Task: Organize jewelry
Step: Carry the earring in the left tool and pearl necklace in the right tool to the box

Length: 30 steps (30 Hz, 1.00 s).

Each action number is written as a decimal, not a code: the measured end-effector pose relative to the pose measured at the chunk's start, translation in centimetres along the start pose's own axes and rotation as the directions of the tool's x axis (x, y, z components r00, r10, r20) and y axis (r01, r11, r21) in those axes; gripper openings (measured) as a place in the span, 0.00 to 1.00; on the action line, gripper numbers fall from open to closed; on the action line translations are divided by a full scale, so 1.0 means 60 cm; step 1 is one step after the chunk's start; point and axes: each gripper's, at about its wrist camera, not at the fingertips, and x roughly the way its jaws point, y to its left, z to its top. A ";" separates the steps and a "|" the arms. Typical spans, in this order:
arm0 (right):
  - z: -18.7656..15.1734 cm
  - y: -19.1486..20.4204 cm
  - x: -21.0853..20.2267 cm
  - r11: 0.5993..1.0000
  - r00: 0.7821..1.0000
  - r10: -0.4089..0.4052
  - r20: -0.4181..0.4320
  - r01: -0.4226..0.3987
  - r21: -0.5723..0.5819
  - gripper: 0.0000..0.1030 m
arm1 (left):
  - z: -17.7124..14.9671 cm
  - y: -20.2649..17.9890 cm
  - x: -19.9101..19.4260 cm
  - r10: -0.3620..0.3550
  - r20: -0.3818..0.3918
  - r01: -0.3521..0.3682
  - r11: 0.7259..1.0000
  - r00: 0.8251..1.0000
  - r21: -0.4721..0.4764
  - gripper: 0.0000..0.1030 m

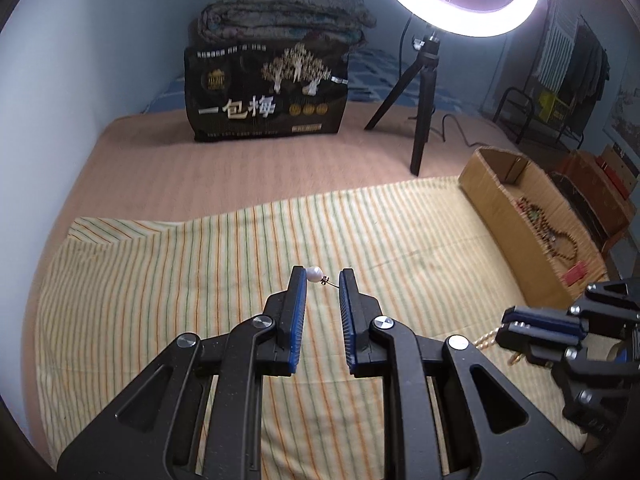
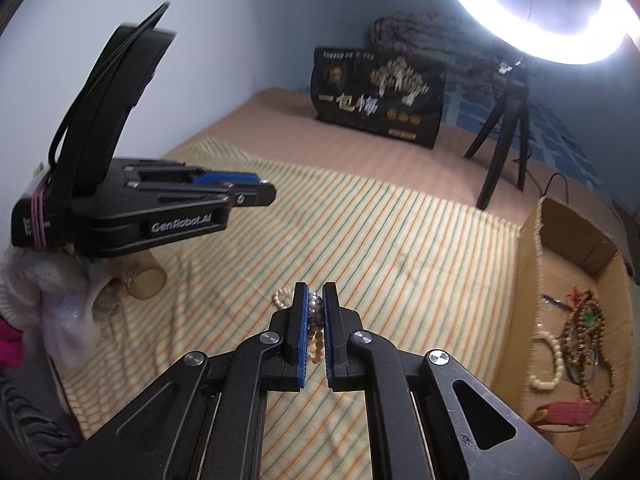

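Note:
A white pearl earring [image 1: 315, 274] with a gold pin lies on the striped cloth [image 1: 240, 248] between the tips of my left gripper [image 1: 322, 278], whose jaws stand apart around it. My right gripper [image 2: 314, 294] is shut on a pearl bead bracelet [image 2: 316, 320]; part of the strand trails on the cloth [image 2: 281, 298]. In the left wrist view the right gripper [image 1: 505, 322] sits at the lower right with beads [image 1: 486, 339] hanging from it. The left gripper [image 2: 256, 192] shows at the left in the right wrist view. A cardboard box [image 1: 516, 216] [image 2: 528, 272] at the right holds several bead bracelets [image 2: 586, 328].
A ring light on a black tripod [image 1: 424, 104] stands behind the cloth, its cable trailing right. A black printed bag [image 1: 266, 92] with a folded blanket on top stands at the back. A cardboard tube [image 2: 150, 280] and white fabric lie at the left.

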 end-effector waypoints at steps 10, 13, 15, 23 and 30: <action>0.021 -0.043 -0.100 0.999 0.993 -0.031 0.118 0.026 0.043 0.05 | 0.020 -0.059 -0.082 -0.039 0.086 0.040 0.999 0.996 -0.016 0.15; 0.024 -0.059 -0.130 0.997 0.987 -0.050 0.153 0.042 0.060 0.05 | 0.030 -0.081 -0.102 -0.060 0.118 0.063 0.998 0.991 -0.020 0.15; 0.027 -0.078 -0.152 0.995 0.982 -0.069 0.178 0.055 0.082 0.05 | 0.036 -0.095 -0.112 -0.074 0.136 0.077 0.997 0.988 -0.021 0.15; 0.026 -0.150 -0.202 0.982 0.967 -0.136 0.216 0.103 0.158 0.05 | 0.050 -0.162 -0.120 -0.125 0.158 0.127 0.992 0.980 -0.005 0.15; 0.031 -0.214 -0.221 0.966 0.956 -0.199 0.215 0.154 0.210 0.05 | 0.061 -0.237 -0.100 -0.181 0.152 0.176 0.983 0.972 0.044 0.15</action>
